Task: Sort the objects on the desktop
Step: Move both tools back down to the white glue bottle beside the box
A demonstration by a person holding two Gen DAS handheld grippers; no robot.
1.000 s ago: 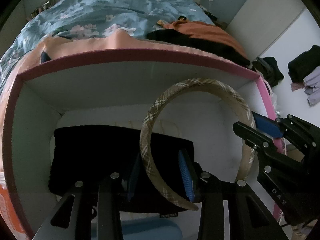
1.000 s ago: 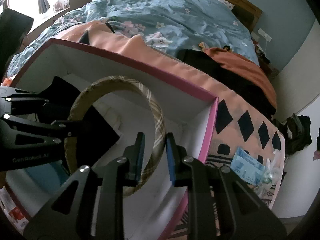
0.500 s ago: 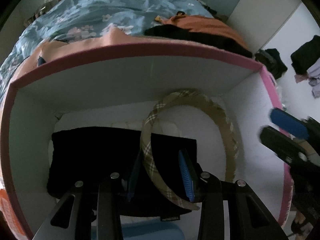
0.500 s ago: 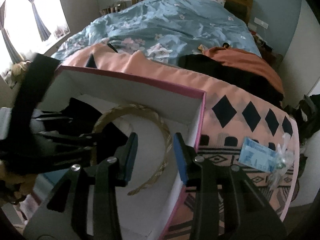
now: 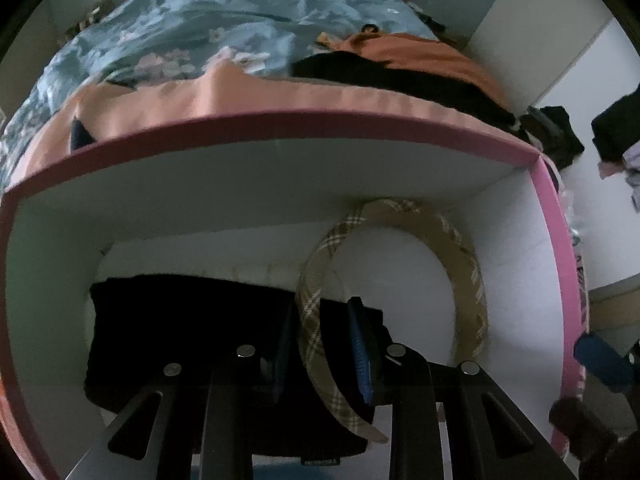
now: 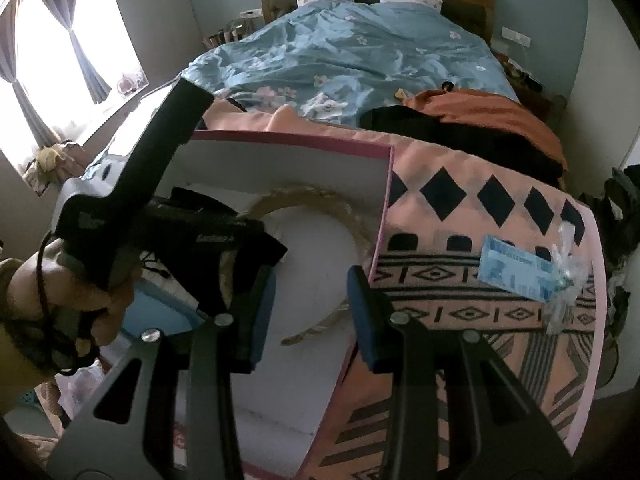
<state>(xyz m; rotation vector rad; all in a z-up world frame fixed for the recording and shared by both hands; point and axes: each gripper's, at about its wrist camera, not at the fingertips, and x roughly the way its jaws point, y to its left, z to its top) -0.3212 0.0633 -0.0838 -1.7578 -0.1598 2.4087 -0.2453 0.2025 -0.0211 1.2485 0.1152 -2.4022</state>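
Observation:
A beige plaid headband (image 5: 468, 280) lies inside a white box with a pink rim (image 5: 320, 120). It also shows in the right wrist view (image 6: 320, 200). My left gripper (image 5: 320, 340) is open inside the box, its fingers either side of one arm of the headband, above a black cloth (image 5: 180, 328). My right gripper (image 6: 312, 312) is open and empty above the box's right wall (image 6: 380, 208). It shows at the right edge of the left wrist view (image 5: 600, 364).
The box sits on a pink patterned mat (image 6: 500, 288). On the mat lie a blue packet (image 6: 516, 268) and a clear wrapper (image 6: 568, 272). Behind is a bed with a blue quilt (image 6: 352, 52) and orange and black clothes (image 6: 480, 120).
My right gripper let go of the headband, opened and pulled back out of the box. The headband sank from upright to lying in the box. My left gripper's jaws stayed apart around it.

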